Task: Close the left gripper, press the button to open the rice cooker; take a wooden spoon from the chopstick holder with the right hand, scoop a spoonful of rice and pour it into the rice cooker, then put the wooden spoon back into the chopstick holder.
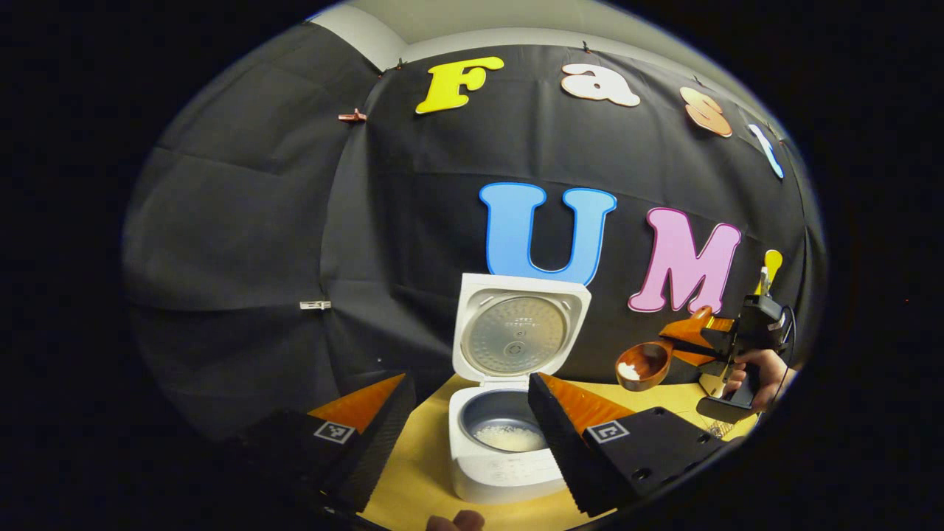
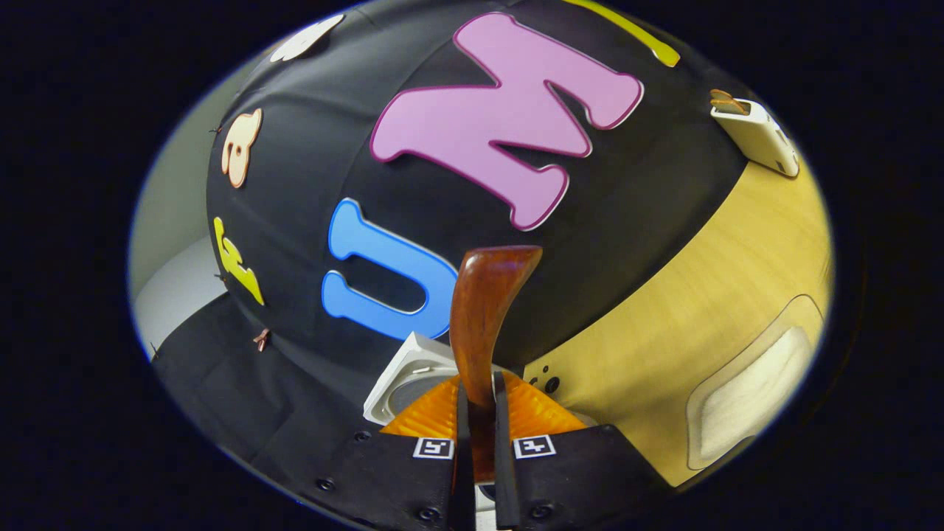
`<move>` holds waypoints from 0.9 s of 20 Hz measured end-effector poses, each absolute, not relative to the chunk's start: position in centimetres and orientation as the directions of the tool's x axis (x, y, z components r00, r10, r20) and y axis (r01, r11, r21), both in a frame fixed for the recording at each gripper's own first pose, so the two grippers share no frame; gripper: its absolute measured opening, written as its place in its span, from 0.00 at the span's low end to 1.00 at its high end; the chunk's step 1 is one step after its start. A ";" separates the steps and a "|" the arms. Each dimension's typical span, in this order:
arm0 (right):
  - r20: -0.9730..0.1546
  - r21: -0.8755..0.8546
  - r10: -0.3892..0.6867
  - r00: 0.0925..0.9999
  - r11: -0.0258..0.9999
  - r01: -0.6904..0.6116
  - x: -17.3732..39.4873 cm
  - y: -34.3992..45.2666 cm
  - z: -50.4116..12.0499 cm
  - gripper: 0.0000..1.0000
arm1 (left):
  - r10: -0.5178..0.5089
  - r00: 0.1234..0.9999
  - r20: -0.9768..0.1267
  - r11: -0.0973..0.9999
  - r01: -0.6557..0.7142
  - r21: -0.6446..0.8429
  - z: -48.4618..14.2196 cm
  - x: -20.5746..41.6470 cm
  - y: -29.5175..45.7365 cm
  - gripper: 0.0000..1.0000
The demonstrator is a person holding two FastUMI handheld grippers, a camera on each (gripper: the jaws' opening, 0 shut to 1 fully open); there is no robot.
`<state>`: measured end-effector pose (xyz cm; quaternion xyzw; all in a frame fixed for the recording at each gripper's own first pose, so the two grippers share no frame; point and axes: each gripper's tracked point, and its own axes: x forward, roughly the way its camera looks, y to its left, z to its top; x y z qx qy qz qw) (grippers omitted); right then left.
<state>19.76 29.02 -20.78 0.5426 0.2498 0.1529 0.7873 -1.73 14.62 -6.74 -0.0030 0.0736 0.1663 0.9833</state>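
The white rice cooker (image 1: pixel 509 472) stands on the table with its lid (image 1: pixel 520 332) raised, and white rice (image 1: pixel 510 439) lies in its pot. My left gripper (image 1: pixel 468 383) is open just in front of it, one finger on each side of the pot. To the cooker's right, my right gripper (image 1: pixel 700 343) is shut on the wooden spoon (image 1: pixel 644 365), whose bowl holds a little rice and hangs above the table, right of the pot. In the right gripper view the spoon's handle (image 2: pixel 483 317) is clamped in my right gripper (image 2: pixel 476 413), with the cooker's lid (image 2: pixel 413 376) behind.
A white chopstick holder (image 2: pixel 759 136) stands at the table's far edge. A pale tray of rice (image 2: pixel 752 391) sits on the yellow wooden table (image 2: pixel 700 295). A hand (image 1: pixel 763 372) holds the right gripper. A fingertip (image 1: pixel 457 521) shows at the bottom edge.
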 end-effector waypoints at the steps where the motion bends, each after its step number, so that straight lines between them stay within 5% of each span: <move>1: -0.228 0.924 0.524 0.820 0.382 0.012 19.9 30.6 -20.8 0.14 | 0.336 0.931 -0.143 0.942 -0.336 0.018 -6.6 -2.0 15.2 0.98; 8: -0.251 0.851 0.592 0.766 0.512 -0.117 19.9 38.9 -21.7 0.14 | 0.388 0.908 -0.157 0.920 -0.393 0.000 -7.4 -3.7 18.4 0.92; 18: -0.277 0.633 0.609 0.744 0.697 -0.336 19.4 43.4 -21.1 0.14 | 0.429 0.887 -0.173 0.896 -0.442 -0.044 -8.5 -4.7 20.6 0.95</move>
